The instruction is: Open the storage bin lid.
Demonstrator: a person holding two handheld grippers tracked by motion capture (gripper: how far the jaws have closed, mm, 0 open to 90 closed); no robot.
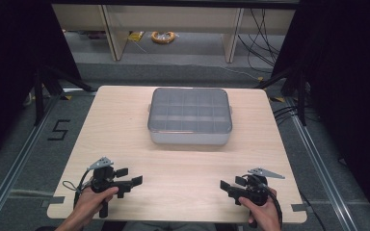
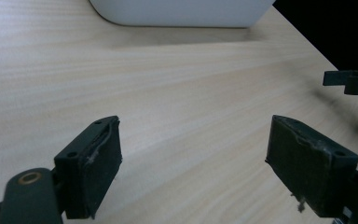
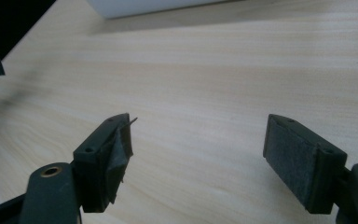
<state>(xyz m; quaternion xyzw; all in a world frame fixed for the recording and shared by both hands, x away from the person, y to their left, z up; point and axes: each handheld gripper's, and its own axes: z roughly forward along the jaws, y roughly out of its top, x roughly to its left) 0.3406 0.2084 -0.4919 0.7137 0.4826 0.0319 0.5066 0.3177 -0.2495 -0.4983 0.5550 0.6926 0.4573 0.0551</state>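
Observation:
A grey plastic box [image 1: 190,115] with a see-through lid and a grid of compartments sits at the middle back of the light wooden table [image 1: 183,163]. My left gripper [image 1: 129,176] rests low at the front left, held by a hand, its jaws wide apart with nothing between them. My right gripper [image 1: 233,184] mirrors it at the front right, also open and holding nothing. In the left gripper view my left gripper [image 2: 193,161] faces bare tabletop, with the box's white base [image 2: 182,11] at the top edge. In the right gripper view my right gripper [image 3: 198,156] faces bare tabletop too.
Black curtains flank the table on both sides. Behind it are wooden furniture legs [image 1: 113,33], loose cables [image 1: 262,38] and a yellow coil [image 1: 163,37] on the floor. A "5" [image 1: 59,130] is taped on the floor at the left.

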